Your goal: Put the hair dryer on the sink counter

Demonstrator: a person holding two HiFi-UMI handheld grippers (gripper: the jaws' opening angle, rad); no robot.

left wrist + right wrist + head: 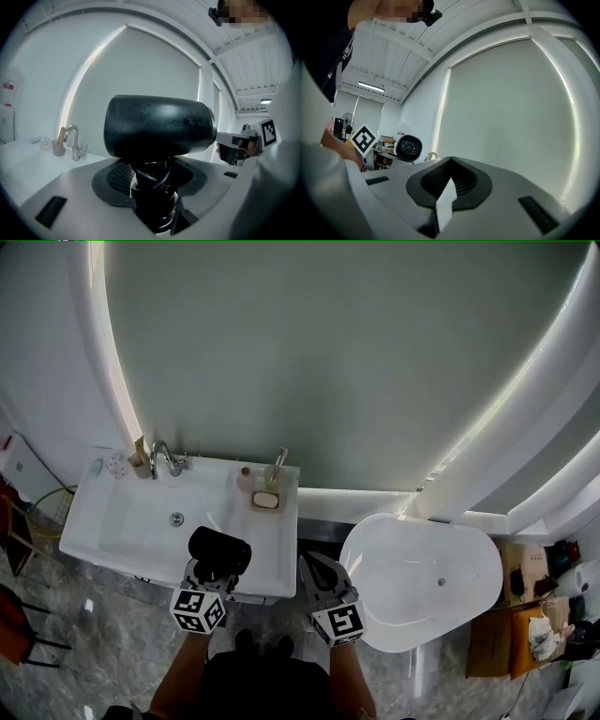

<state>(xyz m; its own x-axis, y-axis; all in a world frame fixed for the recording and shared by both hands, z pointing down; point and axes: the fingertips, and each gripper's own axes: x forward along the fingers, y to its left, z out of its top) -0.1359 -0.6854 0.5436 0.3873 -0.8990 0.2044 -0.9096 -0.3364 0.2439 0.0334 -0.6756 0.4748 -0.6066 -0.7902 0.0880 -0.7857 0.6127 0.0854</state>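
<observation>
Legible text, brands, numbers: none.
- Left marker cube (198,609), right marker cube (338,623): black-and-white square code patterns only, no lettering.
- Red-and-white wall label (8,86), 9 o'clock in the left gripper view: print too small to read.

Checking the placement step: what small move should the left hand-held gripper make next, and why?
Probably lower it straight down. The left hand-held gripper clamps the black hair dryer by its cord-wrapped handle over the bare front right corner of the sink counter; whether it touches yet I cannot tell.

1 faucet (164,460), tub (380,545), soap dish (266,501)
</observation>
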